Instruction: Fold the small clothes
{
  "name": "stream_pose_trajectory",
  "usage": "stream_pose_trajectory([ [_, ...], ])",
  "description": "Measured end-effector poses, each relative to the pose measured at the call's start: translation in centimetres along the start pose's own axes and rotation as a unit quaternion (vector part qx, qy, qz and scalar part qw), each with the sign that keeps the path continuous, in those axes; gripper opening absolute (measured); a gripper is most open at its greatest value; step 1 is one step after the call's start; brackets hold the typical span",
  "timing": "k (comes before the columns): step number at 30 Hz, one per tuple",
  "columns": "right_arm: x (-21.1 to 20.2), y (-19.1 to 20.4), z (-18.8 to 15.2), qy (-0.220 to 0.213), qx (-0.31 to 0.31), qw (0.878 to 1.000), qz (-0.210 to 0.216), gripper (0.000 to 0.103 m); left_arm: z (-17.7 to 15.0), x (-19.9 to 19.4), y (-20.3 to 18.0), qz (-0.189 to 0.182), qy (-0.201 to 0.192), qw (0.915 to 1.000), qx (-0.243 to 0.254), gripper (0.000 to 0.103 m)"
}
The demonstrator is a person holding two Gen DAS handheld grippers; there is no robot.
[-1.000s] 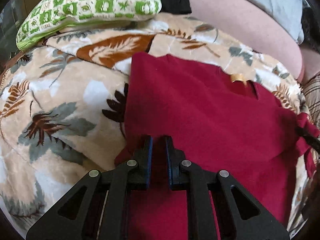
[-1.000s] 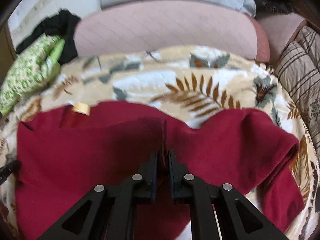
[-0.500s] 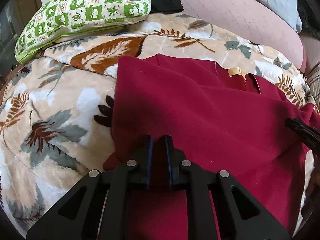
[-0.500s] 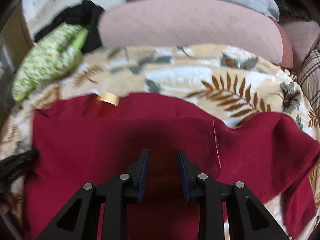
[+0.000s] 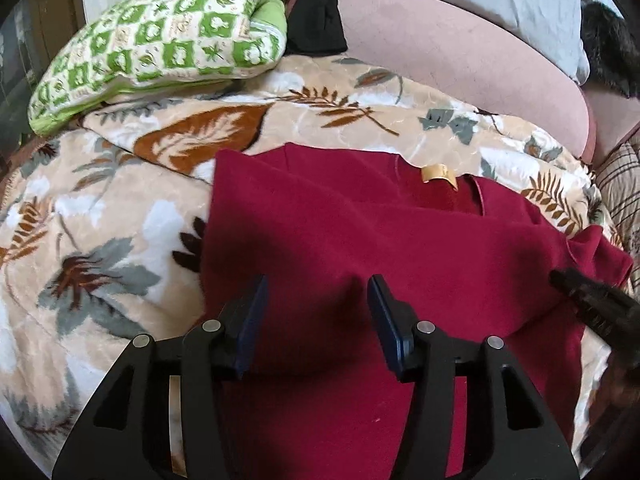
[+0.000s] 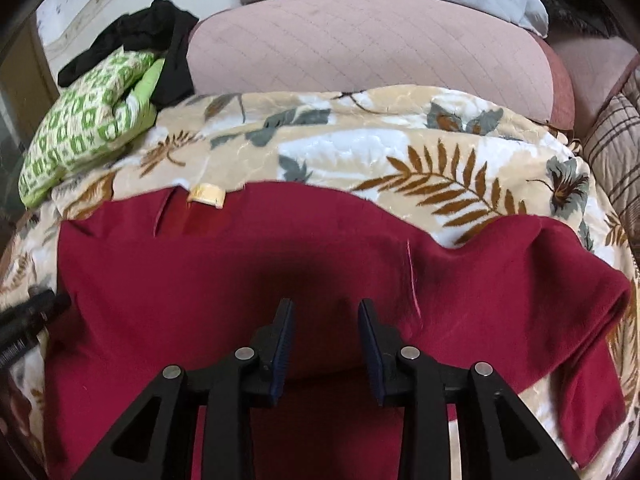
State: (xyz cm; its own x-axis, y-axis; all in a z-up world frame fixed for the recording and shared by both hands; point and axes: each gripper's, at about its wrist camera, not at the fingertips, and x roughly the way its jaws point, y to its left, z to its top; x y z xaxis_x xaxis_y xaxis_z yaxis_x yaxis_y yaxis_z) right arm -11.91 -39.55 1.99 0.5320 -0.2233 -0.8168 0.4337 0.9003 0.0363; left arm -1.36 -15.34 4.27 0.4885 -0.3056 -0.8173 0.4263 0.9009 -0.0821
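Note:
A dark red shirt point(image 5: 360, 240) lies on a leaf-patterned blanket point(image 5: 100, 208), its left side folded over the body and a yellow neck label point(image 5: 438, 173) at the collar. My left gripper point(image 5: 316, 292) is open and empty just above the folded red cloth. In the right wrist view the same shirt point(image 6: 240, 280) spreads across the blanket point(image 6: 400, 152), with a sleeve point(image 6: 580, 312) bunched at the right and the label point(image 6: 206, 195) at the upper left. My right gripper point(image 6: 326, 316) is open and empty over the shirt's middle.
A green-and-white patterned pillow point(image 5: 160, 48) and a black garment point(image 5: 316, 20) lie at the back left. A pink cushion point(image 6: 380, 44) runs along the back. A plaid cushion point(image 6: 616, 148) sits at the right. The other gripper's tip point(image 5: 580, 292) shows at the right edge.
Both grippers have opened and let go of the red shirt. The left side of the shirt now lies folded over the body, and both grippers have drawn back slightly.

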Motion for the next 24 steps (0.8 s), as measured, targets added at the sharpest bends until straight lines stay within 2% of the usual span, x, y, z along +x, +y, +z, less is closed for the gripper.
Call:
stream_pose_trajectory([
  [3,1.9,-0.1,-0.7,0.013,0.005,1.0,-0.002,0.038,-0.2,1.6,-0.4,-0.001,0.018,0.9998,-0.002,0.051],
  [5,2.2,0.3,-0.9,-0.005,-0.003,1.0,-0.007,0.045,-0.6,3.2,-0.7,0.004,0.043,0.9991,0.005,0.052],
  [7,2.2,0.8,-0.8,-0.002,-0.011,1.0,-0.013,0.048,-0.9,3.3,-1.5,0.019,0.026,0.999,0.032,0.056],
  [9,1.9,0.7,-0.6,0.005,-0.012,1.0,-0.004,0.05,-1.0,3.4,-2.0,0.027,0.031,0.998,0.049,0.057],
  [13,-1.0,-1.6,-1.0,-0.009,0.026,0.999,0.042,0.05,-0.8,2.5,-1.7,0.004,0.035,0.9989,0.031,0.057],
  [15,-2.6,-3.2,-1.5,-0.019,0.048,0.998,0.043,0.051,-0.8,1.9,-1.7,-0.002,0.03,0.9993,0.023,0.057],
  [20,-5.9,-8.2,-3.5,-0.023,0.065,0.997,-0.036,0.052,-1.0,1.0,-2.4,-0.01,0.028,0.9991,0.03,0.057],
  [24,-7.3,-13.0,-5.5,-0.01,0.096,0.993,-0.073,0.052,-1.4,0.5,-3.0,-0.015,0.026,0.9989,0.037,0.057],
])
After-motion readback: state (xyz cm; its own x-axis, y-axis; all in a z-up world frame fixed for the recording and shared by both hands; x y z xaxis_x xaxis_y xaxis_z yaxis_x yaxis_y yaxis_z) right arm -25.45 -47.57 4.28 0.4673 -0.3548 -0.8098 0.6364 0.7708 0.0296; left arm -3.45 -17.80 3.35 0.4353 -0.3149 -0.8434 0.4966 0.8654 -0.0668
